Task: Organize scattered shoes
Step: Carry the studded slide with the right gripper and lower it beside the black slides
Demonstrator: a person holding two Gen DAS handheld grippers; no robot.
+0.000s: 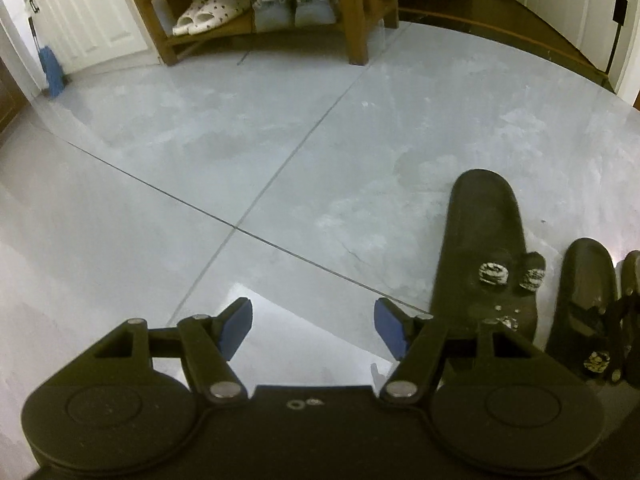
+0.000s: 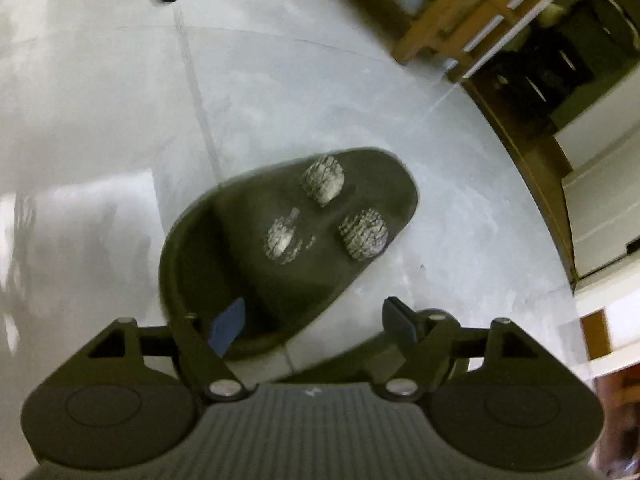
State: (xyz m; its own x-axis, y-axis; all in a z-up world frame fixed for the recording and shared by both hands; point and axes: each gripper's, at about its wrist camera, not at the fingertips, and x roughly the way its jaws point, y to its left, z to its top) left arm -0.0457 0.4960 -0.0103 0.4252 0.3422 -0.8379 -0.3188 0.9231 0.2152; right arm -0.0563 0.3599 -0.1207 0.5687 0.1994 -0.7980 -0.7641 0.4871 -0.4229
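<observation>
While my right gripper hangs low over the black foam slipper with 3 speckled knobbly charms, its jaws stand spread wide, released. One blue pad sits inside the slipper's heel cup; the other is outside the rim, so the heel wall lies between them but is not pinched. The right wrist view is motion-blurred, so whether the pad touches the foam, I cannot tell.

Left gripper: jaws apart, released, holding nothing, over bare grey floor tile.

From the left wrist view, 1 black slipper lies on the tile. What looks like a 2nd black slipper lies just beside it at the right edge. I can't say which of these the right gripper is over.

The wooden shoe rack stands well apart, across the floor. Its bottom shelf carries a pair of white patterned slides and a pair of grey sneakers. The black pair is off the rack.

My read: the step in hand is a grasp on the heel wall. To do it well:
- settle the inner pad deeper before closing
- bite the rim squarely, not at a corner
- expect soft foam to flex and the toe to droop
- lift level and keep the charms clear of the pads
</observation>
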